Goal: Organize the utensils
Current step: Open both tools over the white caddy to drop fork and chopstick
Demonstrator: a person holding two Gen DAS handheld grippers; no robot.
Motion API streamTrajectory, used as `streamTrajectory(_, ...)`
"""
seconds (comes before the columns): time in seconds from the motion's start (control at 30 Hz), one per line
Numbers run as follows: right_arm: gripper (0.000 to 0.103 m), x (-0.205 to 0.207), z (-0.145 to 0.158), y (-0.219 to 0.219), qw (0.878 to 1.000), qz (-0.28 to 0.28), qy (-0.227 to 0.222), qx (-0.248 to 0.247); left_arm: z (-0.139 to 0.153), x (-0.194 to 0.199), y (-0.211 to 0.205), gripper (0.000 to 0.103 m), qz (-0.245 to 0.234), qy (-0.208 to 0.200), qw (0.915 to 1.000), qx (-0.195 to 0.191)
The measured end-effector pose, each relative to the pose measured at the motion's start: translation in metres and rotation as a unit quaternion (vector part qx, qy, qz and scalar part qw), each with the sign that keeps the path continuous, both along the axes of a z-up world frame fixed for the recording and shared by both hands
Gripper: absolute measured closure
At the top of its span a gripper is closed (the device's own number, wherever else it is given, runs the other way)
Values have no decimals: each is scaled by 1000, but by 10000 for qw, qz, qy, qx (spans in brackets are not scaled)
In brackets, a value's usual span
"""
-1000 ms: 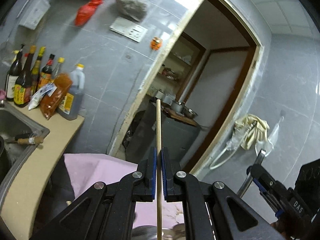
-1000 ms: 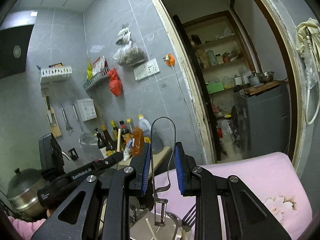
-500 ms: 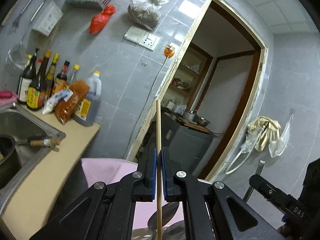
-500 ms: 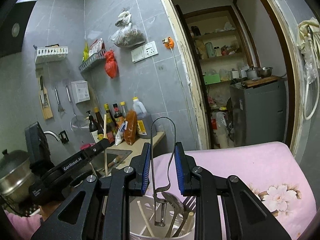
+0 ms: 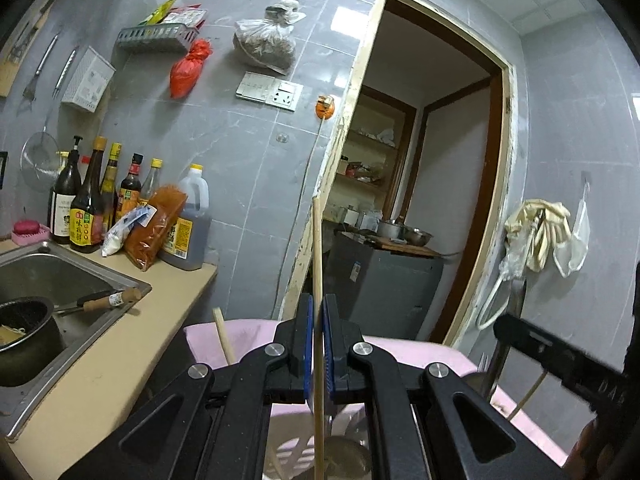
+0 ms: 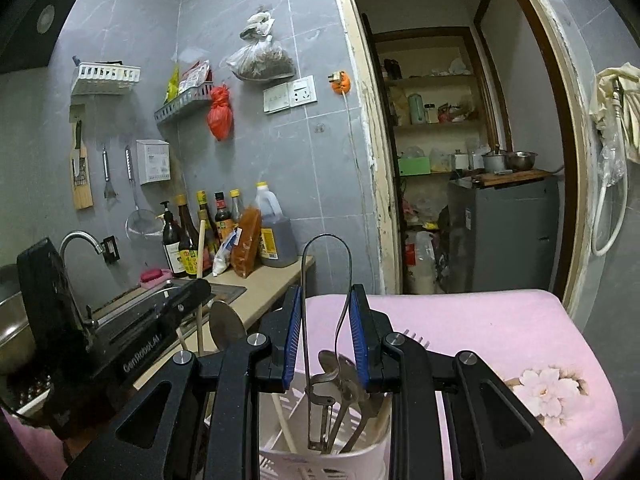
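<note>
Your left gripper [image 5: 317,344] was clenched on a thin wooden chopstick [image 5: 317,280], its blue pads [image 5: 307,344] pressed flat against the stick on both sides. The chopstick stood upright, its top well above the jaws and its lower end reaching down below them toward the pale plastic utensil holder [image 5: 296,450] directly underneath. Just left of those jaws, a second wooden stick [image 5: 223,336] leaned out of the same holder.

Your right gripper [image 6: 326,340] was grasping a metal peeler [image 6: 320,320] by its looped wire handle. The loop arched above the jaws, with one side against the left pad and the other side against the right pad [image 6: 357,340]. The peeler's blade end hung below the jaws, down among the spoons [image 6: 340,372] in the white utensil holder [image 6: 320,456], which sat right beneath this gripper. A fork's tines [image 6: 416,338] poked up just right of the jaws.

The holder rested on a pink flowered cloth [image 6: 500,340] that spread ahead of and to the right of your right gripper. To the left of both grippers ran the counter [image 5: 120,356] with the steel sink [image 5: 48,276] and a row of sauce bottles [image 5: 96,196] against the grey tiled wall. In the right wrist view, your left gripper [image 6: 132,340] showed at the left, holding its chopstick above the holder.
</note>
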State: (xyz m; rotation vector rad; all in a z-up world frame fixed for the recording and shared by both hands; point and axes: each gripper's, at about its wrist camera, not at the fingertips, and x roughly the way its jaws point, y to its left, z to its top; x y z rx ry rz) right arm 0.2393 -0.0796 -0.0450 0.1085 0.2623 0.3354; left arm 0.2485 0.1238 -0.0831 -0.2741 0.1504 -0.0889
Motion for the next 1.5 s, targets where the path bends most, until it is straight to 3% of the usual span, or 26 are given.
streamTrajectory(0.63, 82, -4, 2, 3, 9997, 74, 161, -194, 4, -15, 3, 97, -85, 272, 9993, 233)
streamTrajectory(1.0, 81, -5, 2, -7, 9995, -4, 312, 21, 6, -12, 2, 97, -423, 633, 9969, 174)
streamTrajectory(1.1, 79, -5, 3, -9, 9993, -1, 360, 90, 8, -13, -2, 93, -547, 720, 9956, 232)
streamTrajectory(1.2, 70, -8, 5, -12, 9992, -24, 353, 184, 11, -15, -3, 81, -640, 843, 9942, 169)
streamTrajectory(1.4, 68, -16, 16, -21, 9988, -48, 307, 377, 23, -21, -6, 70, -610, 982, 9932, 123)
streamTrajectory(1.5, 60, -23, 22, -28, 9987, -94, 282, 424, 32, -27, -9, 62, -561, 989, 9934, 127)
